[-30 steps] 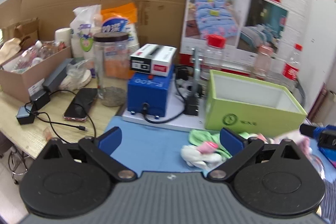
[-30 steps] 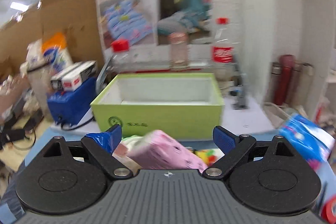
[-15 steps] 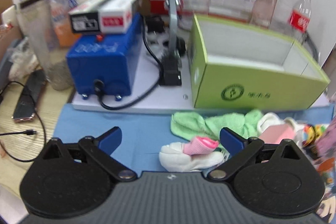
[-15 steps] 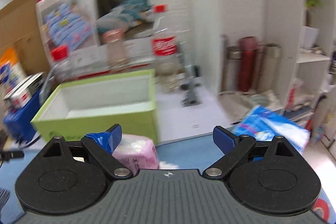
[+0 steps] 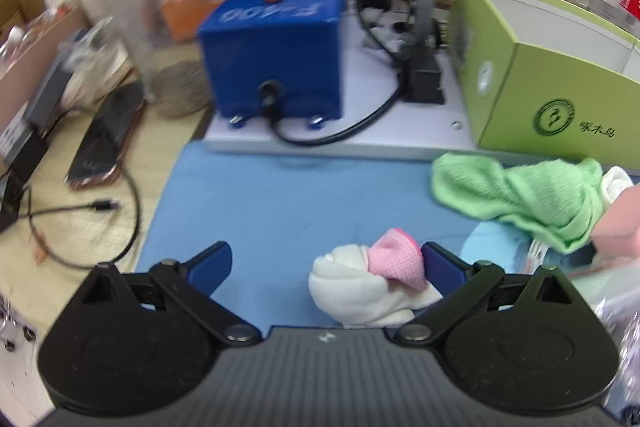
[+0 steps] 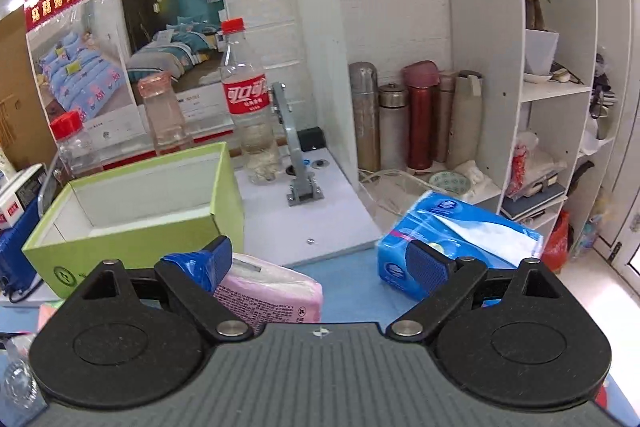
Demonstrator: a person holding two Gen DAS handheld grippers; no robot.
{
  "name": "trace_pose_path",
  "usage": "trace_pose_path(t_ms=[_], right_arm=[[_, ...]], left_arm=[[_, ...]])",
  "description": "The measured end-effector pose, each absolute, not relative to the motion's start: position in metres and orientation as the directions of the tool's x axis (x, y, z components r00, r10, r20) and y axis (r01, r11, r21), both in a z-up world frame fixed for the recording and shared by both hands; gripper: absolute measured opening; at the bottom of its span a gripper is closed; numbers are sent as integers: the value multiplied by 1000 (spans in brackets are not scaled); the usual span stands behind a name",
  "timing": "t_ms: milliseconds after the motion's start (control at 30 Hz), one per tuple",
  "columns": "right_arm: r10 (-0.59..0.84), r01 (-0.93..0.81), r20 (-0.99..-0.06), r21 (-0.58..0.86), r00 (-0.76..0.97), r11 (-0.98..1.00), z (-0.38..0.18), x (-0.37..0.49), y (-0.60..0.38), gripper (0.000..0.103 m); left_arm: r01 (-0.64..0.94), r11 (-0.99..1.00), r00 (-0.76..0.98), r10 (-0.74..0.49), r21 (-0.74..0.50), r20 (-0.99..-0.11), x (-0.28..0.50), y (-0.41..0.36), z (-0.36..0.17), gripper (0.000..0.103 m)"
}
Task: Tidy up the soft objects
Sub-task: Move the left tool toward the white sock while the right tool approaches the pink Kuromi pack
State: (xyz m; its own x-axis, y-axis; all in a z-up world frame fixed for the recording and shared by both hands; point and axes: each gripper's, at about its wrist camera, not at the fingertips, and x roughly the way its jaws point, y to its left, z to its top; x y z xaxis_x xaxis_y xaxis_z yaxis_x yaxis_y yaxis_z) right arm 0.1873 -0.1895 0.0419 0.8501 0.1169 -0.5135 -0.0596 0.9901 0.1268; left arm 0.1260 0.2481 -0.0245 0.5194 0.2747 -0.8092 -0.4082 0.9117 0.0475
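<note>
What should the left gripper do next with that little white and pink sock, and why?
Probably slide the left gripper a bit to its right and lower, then close. It is open, and the white and pink sock lies on the blue mat off-centre, against the right finger. The green box behind looks empty, a likely place for it.

Both the left gripper [image 5: 326, 261] and the right gripper [image 6: 319, 259] hang low with jaws spread wide, apparently gripping nothing.
</note>
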Motion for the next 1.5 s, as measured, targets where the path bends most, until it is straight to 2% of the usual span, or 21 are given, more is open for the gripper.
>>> trace_pose_path(t_ms=[133,267,400,567,800,1000,1133,1367,1500], right_arm=[[58,-16,-529,83,846,996,34,169,-207,81],[5,49,-583,77,813,996,16,140,-232,81],[9,57,-640,82,768,995,-4,104,-250,81],[91,-8,-611,138,786,990,3,86,-255,81],[311,-248,-603,188,734,950,5,89,-236,81],[275,-434,-660,-85,699,897,1,105,-196,81],[220,-449,-718,-143,661,882,-4,141,-190,80],[224,-175,-689,142,689,974,-4,178,-253,81],[214,-142,-705,160,676,977,-10,188,-260,81]], left_arm=[[-413,909,516,284,55,-808,98,254,-24,100],[-439,898,537,282,22,-795,81,254,-23,99],[-473,881,598,300,-25,-743,62,249,-3,99],[-475,879,650,315,-47,-691,49,242,20,99],[-504,863,610,337,-23,-717,37,245,11,99],[-521,853,600,332,-40,-728,39,244,11,99],[-493,870,607,337,-8,-720,39,233,13,99],[-496,868,596,339,-2,-728,49,231,9,99],[-488,873,593,325,-8,-737,57,230,5,99]])
